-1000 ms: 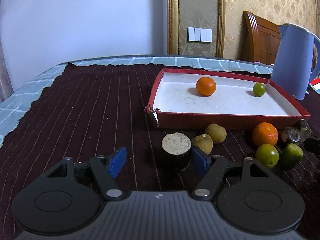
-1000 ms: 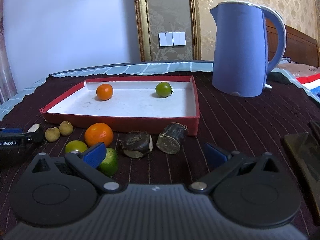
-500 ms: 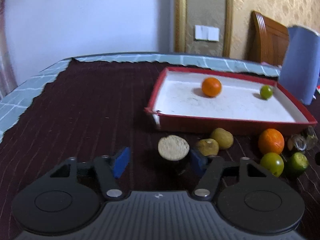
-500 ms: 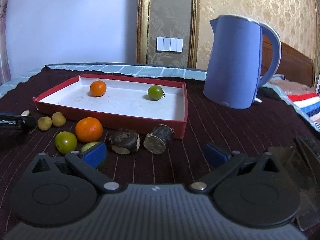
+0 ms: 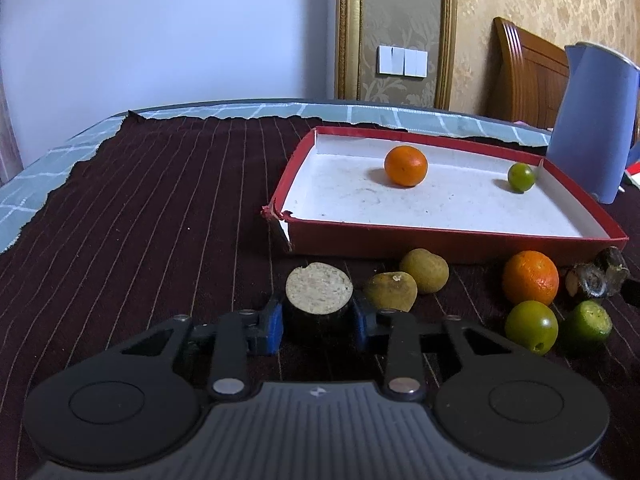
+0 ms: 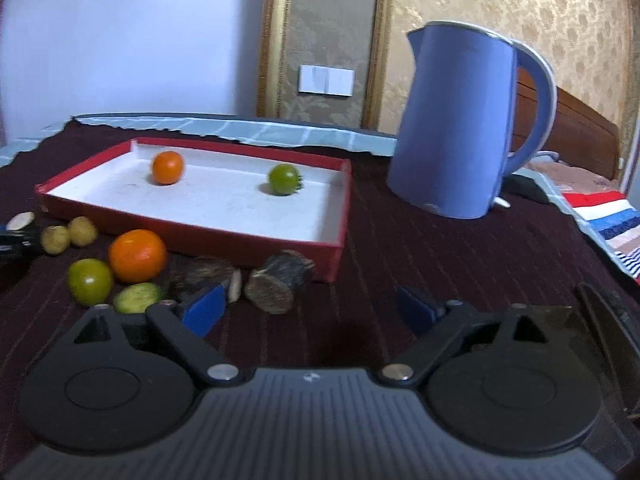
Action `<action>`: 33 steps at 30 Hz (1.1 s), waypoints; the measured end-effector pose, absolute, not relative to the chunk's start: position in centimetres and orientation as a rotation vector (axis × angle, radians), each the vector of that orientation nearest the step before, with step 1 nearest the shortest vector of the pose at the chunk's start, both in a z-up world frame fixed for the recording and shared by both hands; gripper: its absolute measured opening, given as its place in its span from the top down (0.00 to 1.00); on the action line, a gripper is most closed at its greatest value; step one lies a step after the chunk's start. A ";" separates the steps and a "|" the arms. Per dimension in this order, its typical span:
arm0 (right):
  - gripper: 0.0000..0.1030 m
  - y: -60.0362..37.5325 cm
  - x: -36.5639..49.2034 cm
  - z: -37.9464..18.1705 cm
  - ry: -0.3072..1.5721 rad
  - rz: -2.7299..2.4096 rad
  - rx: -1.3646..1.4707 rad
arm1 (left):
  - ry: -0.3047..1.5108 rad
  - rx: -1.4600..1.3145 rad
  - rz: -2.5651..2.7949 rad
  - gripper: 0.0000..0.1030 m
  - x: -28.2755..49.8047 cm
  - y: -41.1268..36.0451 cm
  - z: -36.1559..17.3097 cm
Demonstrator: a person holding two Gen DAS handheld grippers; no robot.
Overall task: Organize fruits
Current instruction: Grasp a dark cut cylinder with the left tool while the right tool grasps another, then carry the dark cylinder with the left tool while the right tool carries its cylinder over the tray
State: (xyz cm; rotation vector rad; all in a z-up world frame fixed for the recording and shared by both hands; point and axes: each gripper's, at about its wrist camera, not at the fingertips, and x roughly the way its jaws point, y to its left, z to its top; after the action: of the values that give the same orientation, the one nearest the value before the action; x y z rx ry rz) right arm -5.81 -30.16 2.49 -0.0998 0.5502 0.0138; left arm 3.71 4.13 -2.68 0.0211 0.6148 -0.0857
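Observation:
My left gripper (image 5: 318,326) is shut on a dark cut fruit piece with a pale round face (image 5: 319,290), low over the cloth in front of the red tray (image 5: 448,236). The tray holds an orange (image 5: 405,165) and a green fruit (image 5: 521,177). Two tan fruits (image 5: 424,270), an orange (image 5: 530,277), two green fruits (image 5: 531,326) and dark cut pieces (image 5: 596,278) lie in front of the tray. My right gripper (image 6: 310,312) is open and empty, just short of two dark cut pieces (image 6: 278,282) by the tray's right corner (image 6: 336,256).
A blue kettle (image 6: 464,120) stands right of the tray. A dark flat object (image 6: 608,320) lies at the right edge. A striped cloth (image 6: 612,220) lies beyond it. The dark striped tablecloth (image 5: 140,220) stretches to the left.
My left gripper's jaws have closed onto the dark cut fruit piece. My right gripper has shifted right and closer to the two dark cut pieces, staying open.

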 end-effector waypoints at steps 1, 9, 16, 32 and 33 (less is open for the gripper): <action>0.13 -30.2 -5.6 2.4 0.555 0.010 -0.107 | 0.615 0.021 -0.086 0.69 3.7 4.1 -2.7; 0.27 -29.6 -3.0 1.5 0.628 0.032 -0.114 | 0.612 0.031 -0.083 0.69 3.6 4.0 -2.7; 0.58 -29.1 -1.7 1.1 0.668 0.091 -0.041 | 0.612 0.031 -0.084 0.69 3.6 4.0 -2.7; 0.62 -29.5 -5.4 3.0 0.573 0.095 0.051 | 0.588 0.021 -0.109 0.69 2.4 4.2 -1.0; 0.62 -29.2 -5.6 3.3 0.564 0.106 0.049 | 0.581 0.020 -0.117 0.69 2.2 4.0 -0.7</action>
State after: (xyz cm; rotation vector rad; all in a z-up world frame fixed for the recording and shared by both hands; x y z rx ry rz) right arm -5.65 -29.17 3.28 0.0492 0.5643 0.1064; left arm 2.19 4.03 -0.69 0.0199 0.5810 -0.1167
